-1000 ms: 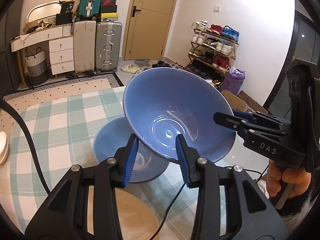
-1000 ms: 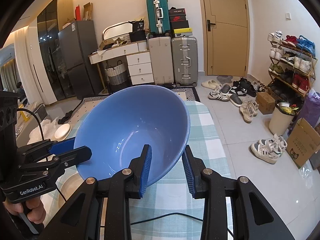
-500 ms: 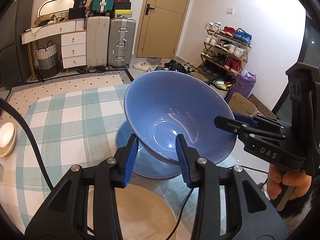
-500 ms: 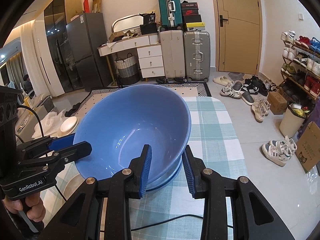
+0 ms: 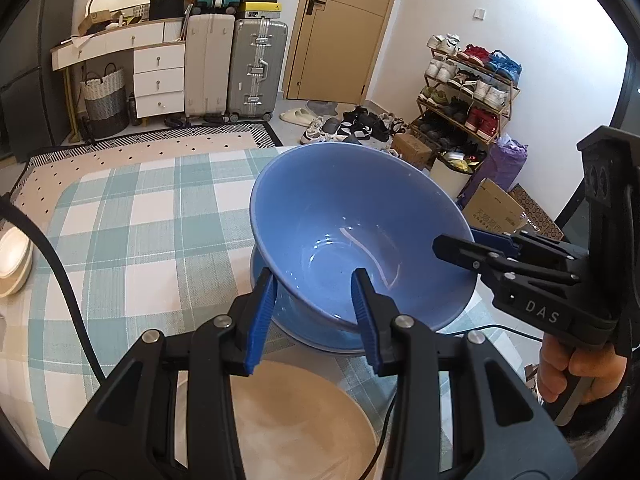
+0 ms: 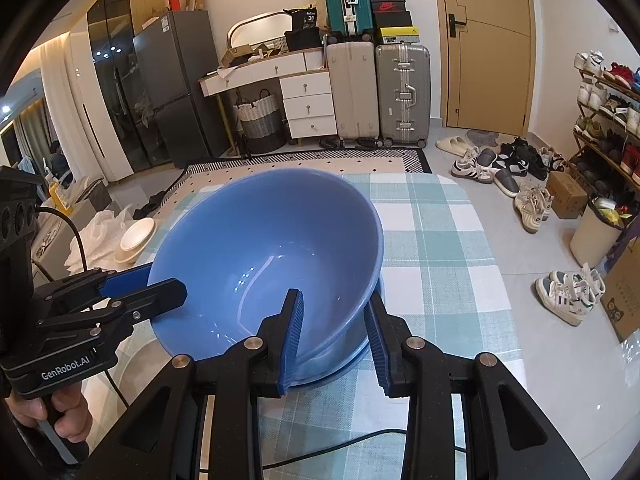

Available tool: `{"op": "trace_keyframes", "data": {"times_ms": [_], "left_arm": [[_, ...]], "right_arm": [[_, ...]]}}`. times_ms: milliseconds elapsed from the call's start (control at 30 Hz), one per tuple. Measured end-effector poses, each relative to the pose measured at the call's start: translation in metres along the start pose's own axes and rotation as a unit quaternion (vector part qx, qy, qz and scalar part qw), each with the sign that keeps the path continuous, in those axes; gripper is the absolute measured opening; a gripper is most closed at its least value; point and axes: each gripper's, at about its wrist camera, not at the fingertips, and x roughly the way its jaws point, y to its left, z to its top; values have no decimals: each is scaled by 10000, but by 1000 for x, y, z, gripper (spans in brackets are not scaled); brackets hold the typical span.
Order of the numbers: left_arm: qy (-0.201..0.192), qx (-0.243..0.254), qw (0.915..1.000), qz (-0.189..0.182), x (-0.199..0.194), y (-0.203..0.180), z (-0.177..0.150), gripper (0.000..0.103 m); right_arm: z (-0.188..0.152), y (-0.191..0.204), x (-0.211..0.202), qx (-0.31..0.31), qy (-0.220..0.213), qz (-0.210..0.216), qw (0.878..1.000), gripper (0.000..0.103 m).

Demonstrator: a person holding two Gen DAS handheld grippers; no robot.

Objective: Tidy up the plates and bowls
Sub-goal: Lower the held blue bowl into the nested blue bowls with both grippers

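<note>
Bowl-stacking is close to done, judging by how things lie: the blue bowl (image 5: 352,240) hangs tilted just over a second blue dish (image 5: 320,340) that sits near the right edge of the checked tablecloth (image 5: 140,220). The left gripper (image 5: 314,316) clamps narrowly on the bowl's near rim, one pad inside and one outside; the right gripper (image 6: 334,334) pinches the rim on the opposite side in the same way. The bowl's open mouth tips away from both tools, its foot low over the dish's hollow. Lowering it level looks like what remains, and both hands are equally placed. A beige plate (image 5: 304,424) lies nearer the table's front edge
</note>
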Motion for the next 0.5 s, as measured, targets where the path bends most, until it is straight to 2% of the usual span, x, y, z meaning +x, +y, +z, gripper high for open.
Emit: {"op": "trace_keyframes", "data": {"times_ms": [500], "left_arm": [[213,-29,9997,98,46,17,-7,35]], "right_arm": [[-11,-4,25,-27,202,-46,9998,33]]}}
